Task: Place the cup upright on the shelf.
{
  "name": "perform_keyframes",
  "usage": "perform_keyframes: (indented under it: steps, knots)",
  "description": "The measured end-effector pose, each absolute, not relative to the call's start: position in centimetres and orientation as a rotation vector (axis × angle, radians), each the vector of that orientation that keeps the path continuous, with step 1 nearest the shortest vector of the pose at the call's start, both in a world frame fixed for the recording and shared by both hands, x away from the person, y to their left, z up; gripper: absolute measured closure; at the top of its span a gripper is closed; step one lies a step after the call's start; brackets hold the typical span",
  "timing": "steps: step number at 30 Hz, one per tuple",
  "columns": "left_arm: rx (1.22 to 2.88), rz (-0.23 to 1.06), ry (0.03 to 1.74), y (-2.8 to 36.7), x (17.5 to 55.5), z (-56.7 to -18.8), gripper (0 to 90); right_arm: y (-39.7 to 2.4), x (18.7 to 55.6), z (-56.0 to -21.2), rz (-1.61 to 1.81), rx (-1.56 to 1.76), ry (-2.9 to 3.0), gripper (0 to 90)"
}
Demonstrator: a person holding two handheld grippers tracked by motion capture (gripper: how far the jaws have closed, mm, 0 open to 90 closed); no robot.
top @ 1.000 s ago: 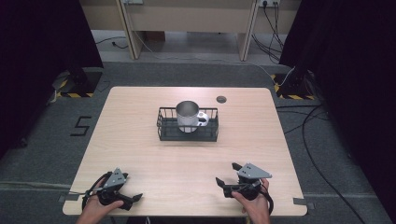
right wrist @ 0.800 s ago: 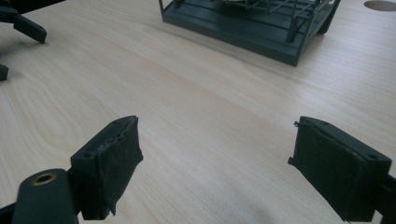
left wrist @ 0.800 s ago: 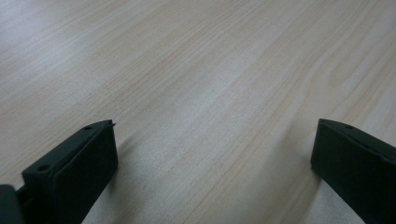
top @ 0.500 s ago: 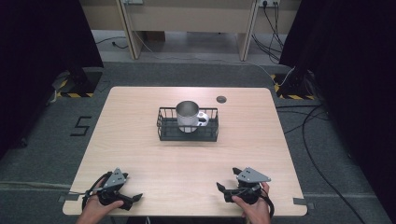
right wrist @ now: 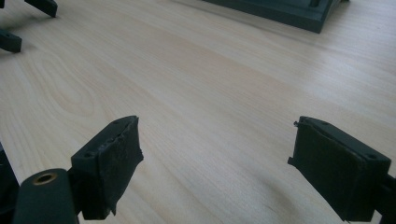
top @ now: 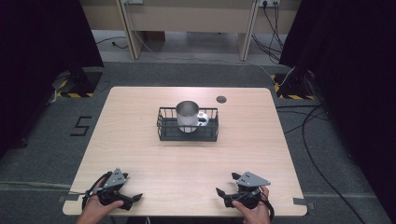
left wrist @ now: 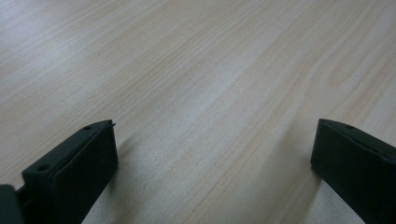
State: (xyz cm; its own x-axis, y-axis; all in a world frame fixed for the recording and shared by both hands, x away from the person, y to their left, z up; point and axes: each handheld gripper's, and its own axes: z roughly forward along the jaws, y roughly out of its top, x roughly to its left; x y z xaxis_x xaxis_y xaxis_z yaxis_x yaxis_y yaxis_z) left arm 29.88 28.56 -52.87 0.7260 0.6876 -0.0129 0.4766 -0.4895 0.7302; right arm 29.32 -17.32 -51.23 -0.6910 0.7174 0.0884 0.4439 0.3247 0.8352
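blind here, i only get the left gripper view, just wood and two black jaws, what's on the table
Observer: A black wire basket sits mid-table, far from both grippers.
Operator: anything in it
Observer: A metal mug stands upright inside, handle toward the table's right.
Operator: where's the right gripper
Observer: The right gripper rests near the table's front edge, jaws wide apart with nothing between, pointing across toward the left gripper.
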Motion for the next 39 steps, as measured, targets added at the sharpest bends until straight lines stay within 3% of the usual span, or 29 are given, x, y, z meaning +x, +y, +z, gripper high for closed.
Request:
perform_keyframes:
  steps: [19,39]
  knots:
    - [2.182,0.363,0.876,28.6,29.9,-52.9,0.0,-17.4,28.5,-52.6,1.111,1.067,2.362,15.1]
    - [2.182,0.363,0.876,28.6,29.9,-52.9,0.0,-17.4,27.5,-53.8,1.178,1.026,2.268,11.3]
